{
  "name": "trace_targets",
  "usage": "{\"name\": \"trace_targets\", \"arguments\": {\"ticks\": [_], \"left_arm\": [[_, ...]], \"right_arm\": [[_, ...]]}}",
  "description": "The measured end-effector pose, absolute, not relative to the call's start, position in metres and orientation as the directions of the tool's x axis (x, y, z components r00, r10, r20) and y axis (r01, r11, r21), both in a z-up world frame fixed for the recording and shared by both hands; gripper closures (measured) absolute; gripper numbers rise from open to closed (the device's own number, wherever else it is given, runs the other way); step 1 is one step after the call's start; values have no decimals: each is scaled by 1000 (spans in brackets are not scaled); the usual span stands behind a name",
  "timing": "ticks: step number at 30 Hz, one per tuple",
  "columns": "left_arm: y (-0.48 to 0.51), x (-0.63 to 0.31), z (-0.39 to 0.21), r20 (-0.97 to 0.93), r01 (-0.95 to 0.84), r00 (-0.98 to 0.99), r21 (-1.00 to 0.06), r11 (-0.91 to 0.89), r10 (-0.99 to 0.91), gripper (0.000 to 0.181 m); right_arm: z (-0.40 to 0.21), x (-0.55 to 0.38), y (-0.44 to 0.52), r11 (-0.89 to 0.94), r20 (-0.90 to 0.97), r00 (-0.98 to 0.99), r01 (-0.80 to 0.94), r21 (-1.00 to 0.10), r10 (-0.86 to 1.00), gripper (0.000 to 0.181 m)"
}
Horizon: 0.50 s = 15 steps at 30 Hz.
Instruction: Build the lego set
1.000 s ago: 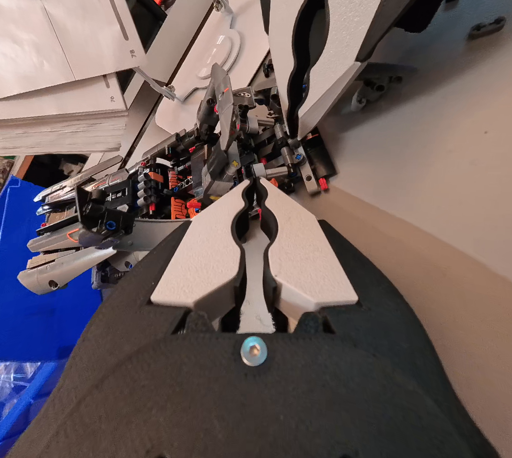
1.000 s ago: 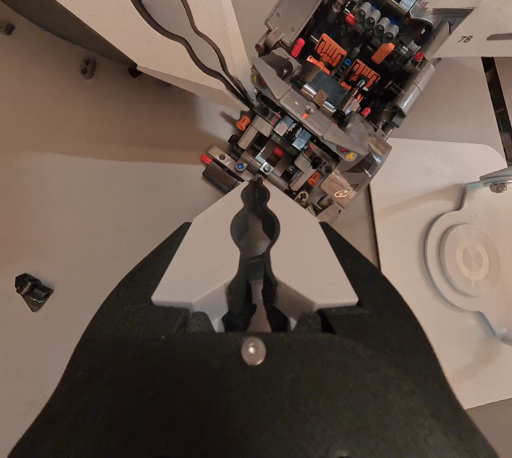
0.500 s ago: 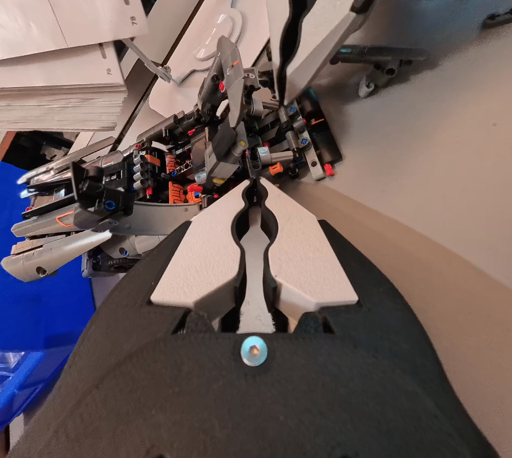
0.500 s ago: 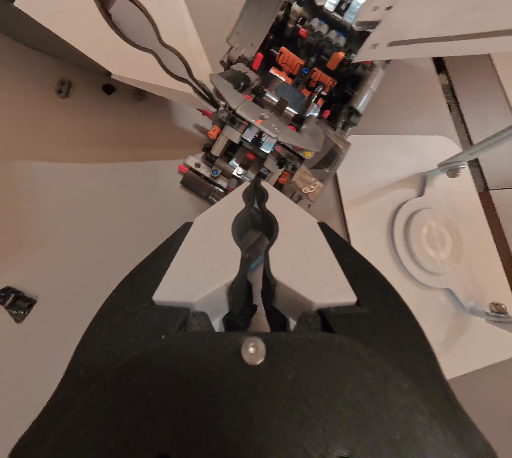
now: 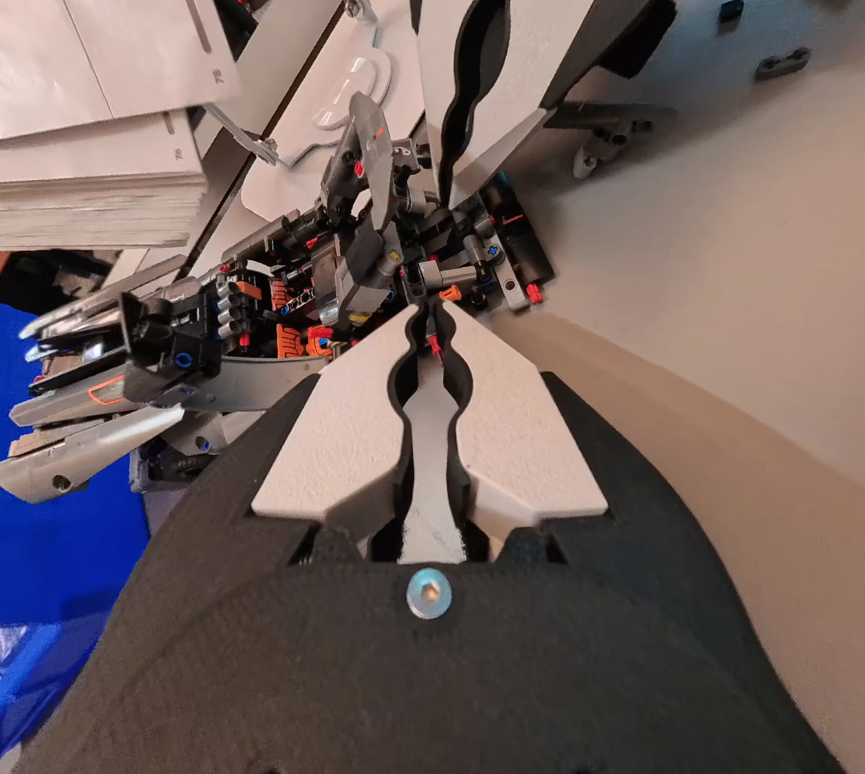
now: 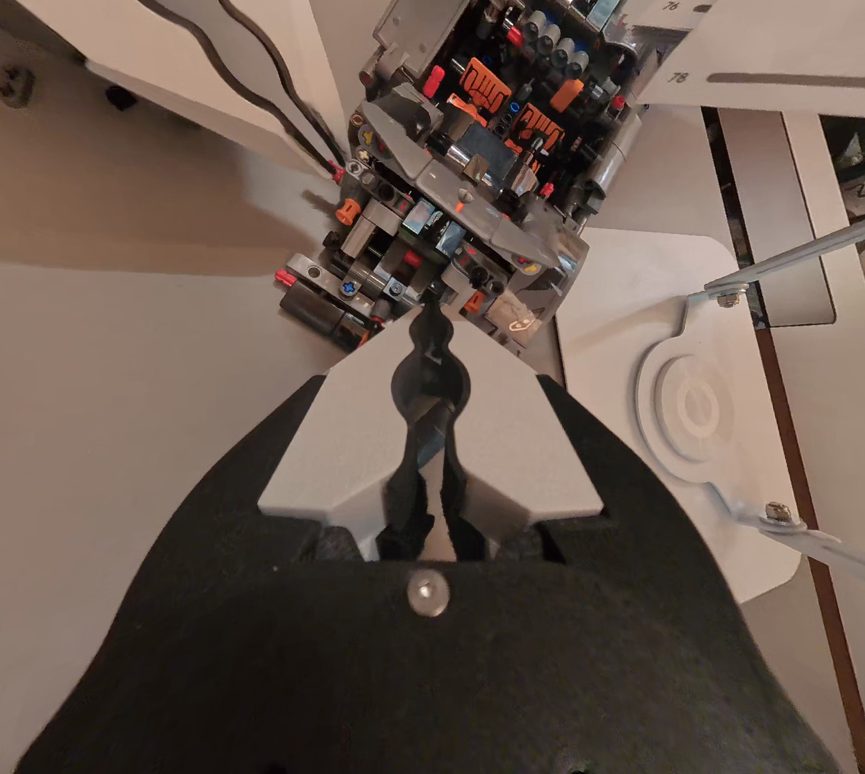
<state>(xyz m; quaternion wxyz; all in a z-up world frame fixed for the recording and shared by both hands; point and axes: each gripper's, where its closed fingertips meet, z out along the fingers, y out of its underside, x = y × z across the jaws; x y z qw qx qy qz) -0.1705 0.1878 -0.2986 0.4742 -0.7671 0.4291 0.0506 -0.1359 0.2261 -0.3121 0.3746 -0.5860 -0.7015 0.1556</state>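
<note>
The lego model, a grey, black and orange technic vehicle, lies on the pale table between both grippers; it also shows in the right wrist view. My left gripper is shut at the model's side, with a small red pin between its fingers. My right gripper is shut on a black piece at the model's near end. In the left wrist view the right gripper comes in from above. In the right wrist view the left gripper comes in from the upper left.
A thick stack of instruction pages lies over the model's far end. A blue bin is at the left. Loose dark pieces and a grey beam part lie on the table. A white plate with a round disc is to the right. The left gripper's tips are roughly 6 cm from the right gripper's.
Both grippers stay shut on the model. The model and the views have shifted a little; in the right wrist view the model sits closer than half a second ago.
</note>
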Motion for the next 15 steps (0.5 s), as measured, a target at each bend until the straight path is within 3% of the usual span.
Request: {"name": "trace_targets", "arguments": {"ticks": [8,11,15], "left_arm": [[182,-180,-232,-570,-676,653,-735,-45,-499,181],[188,-188,-195,-589,-653,705,-757,-36,-394,174],[208,-193,-155,-577,-619,760,-783,-62,-298,169]], "right_arm": [[-266,-127,207,361,334,-162,603,-711,928,181],[-229,-121,206,488,477,-171,536,-690,862,181],[-166,-117,215,661,722,-51,453,-598,690,165]]}}
